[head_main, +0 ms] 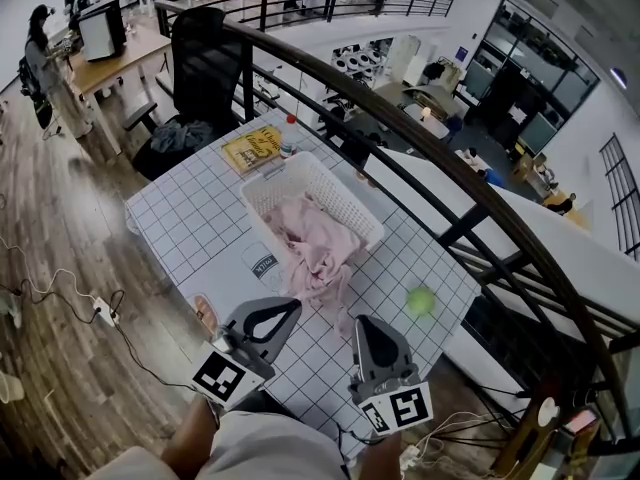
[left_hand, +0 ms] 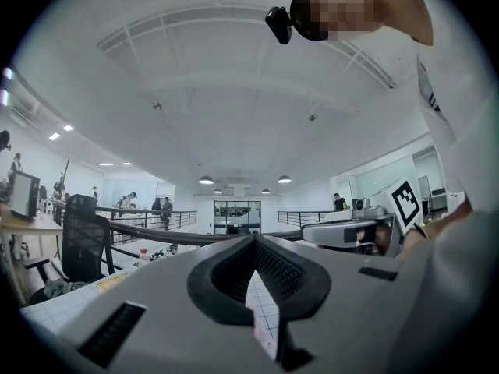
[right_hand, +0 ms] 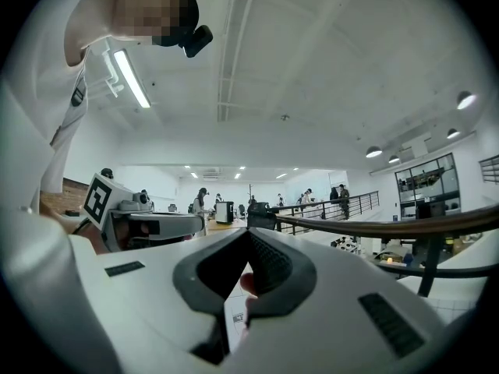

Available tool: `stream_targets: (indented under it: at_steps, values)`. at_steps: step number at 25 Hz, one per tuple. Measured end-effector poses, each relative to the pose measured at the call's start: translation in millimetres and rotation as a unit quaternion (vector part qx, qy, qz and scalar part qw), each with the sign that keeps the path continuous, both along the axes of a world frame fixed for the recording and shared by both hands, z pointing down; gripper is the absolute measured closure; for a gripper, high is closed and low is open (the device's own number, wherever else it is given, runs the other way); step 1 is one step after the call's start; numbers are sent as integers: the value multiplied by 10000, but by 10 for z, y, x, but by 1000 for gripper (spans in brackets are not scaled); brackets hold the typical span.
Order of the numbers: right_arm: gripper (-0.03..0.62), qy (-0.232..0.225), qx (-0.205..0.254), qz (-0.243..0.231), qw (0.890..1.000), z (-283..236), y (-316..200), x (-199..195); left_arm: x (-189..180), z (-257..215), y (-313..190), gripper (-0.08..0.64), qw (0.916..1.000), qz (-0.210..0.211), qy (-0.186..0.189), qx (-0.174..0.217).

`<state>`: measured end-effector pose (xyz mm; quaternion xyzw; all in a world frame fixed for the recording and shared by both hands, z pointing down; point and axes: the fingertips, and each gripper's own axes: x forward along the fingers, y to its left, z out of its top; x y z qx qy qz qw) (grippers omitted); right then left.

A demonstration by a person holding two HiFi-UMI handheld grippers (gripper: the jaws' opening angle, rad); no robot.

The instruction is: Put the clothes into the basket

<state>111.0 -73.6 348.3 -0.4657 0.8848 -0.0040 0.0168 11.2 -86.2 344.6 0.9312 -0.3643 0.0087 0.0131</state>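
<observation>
A white slatted basket [head_main: 338, 194] stands on the grid-patterned table [head_main: 180, 218]. Pink clothes [head_main: 318, 248] lie inside it and spill over its near rim onto the table. My left gripper [head_main: 293, 306] hovers near the table's front edge, just short of the hanging cloth, jaws shut and empty. To its right, my right gripper [head_main: 362, 321] is also shut with nothing in it. Both gripper views look level across the room: the left gripper [left_hand: 253, 240] and right gripper [right_hand: 248, 234] show their tips pressed together, with only the table seen below them.
A green ball [head_main: 421, 300] lies on the table right of the grippers. A yellow book [head_main: 252, 149] and a bottle [head_main: 288, 136] sit at the far edge. A black chair [head_main: 205, 68] stands behind; a dark railing [head_main: 430, 148] runs along the right. Cables [head_main: 60, 298] cross the floor at left.
</observation>
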Motion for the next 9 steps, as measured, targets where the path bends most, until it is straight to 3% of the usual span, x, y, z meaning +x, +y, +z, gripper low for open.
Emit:
stream_targets:
  at_steps: [9]
  values:
    - [577, 42, -63, -33, 10000, 53, 57, 26, 59, 36, 57, 557, 10000, 19, -52, -18]
